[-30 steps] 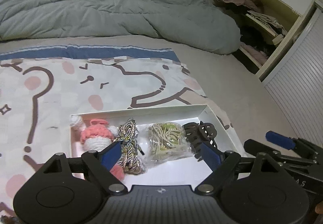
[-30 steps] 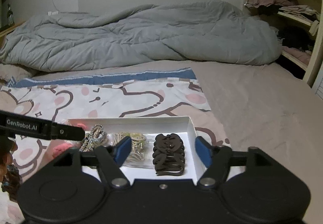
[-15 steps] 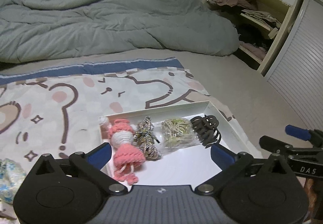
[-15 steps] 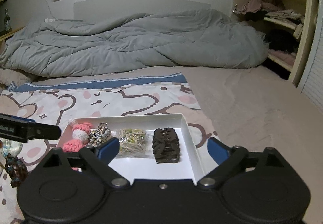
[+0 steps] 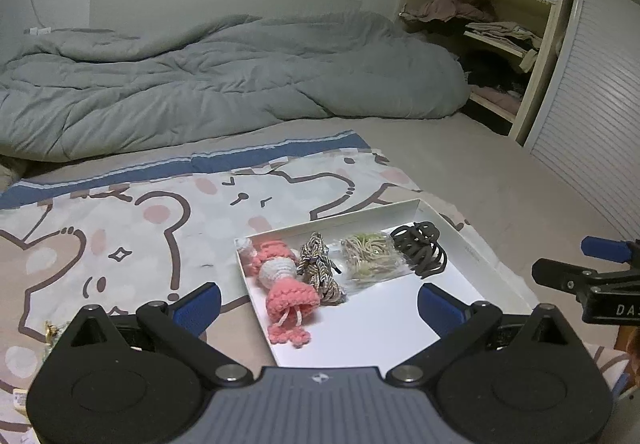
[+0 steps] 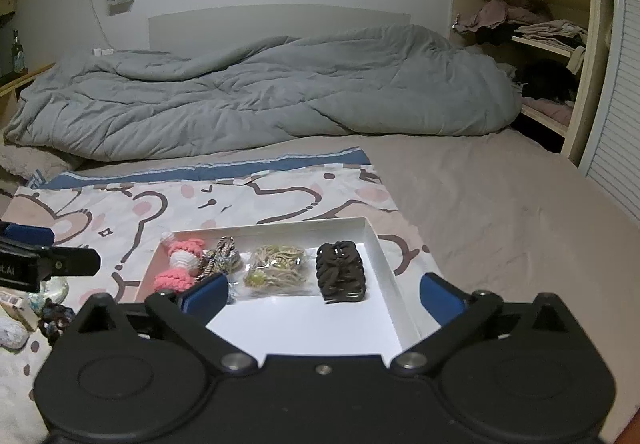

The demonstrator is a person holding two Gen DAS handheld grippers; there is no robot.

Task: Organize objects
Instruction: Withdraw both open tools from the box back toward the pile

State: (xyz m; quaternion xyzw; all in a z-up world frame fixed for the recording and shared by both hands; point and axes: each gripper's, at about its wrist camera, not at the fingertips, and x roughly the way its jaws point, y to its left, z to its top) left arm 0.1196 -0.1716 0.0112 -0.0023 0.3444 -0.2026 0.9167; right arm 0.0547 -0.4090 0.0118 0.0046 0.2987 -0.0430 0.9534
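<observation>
A white tray lies on the bed's bear-print sheet. In a row inside it lie a pink crochet doll, a braided cord, a clear bag of elastic bands and a dark hair claw. My left gripper hovers open over the tray's near side, holding nothing. My right gripper is on the tray's near right; its jaws are opening, and nothing is held between them.
A rumpled grey duvet fills the far side of the bed. A shelf with clothes and a slatted door stand at the right. Several small loose items lie on the sheet left of the tray.
Both grippers pulled back and up from the tray while their jaws widened. The cord and the hair claw, earlier between the jaws, now lie free in the tray.
</observation>
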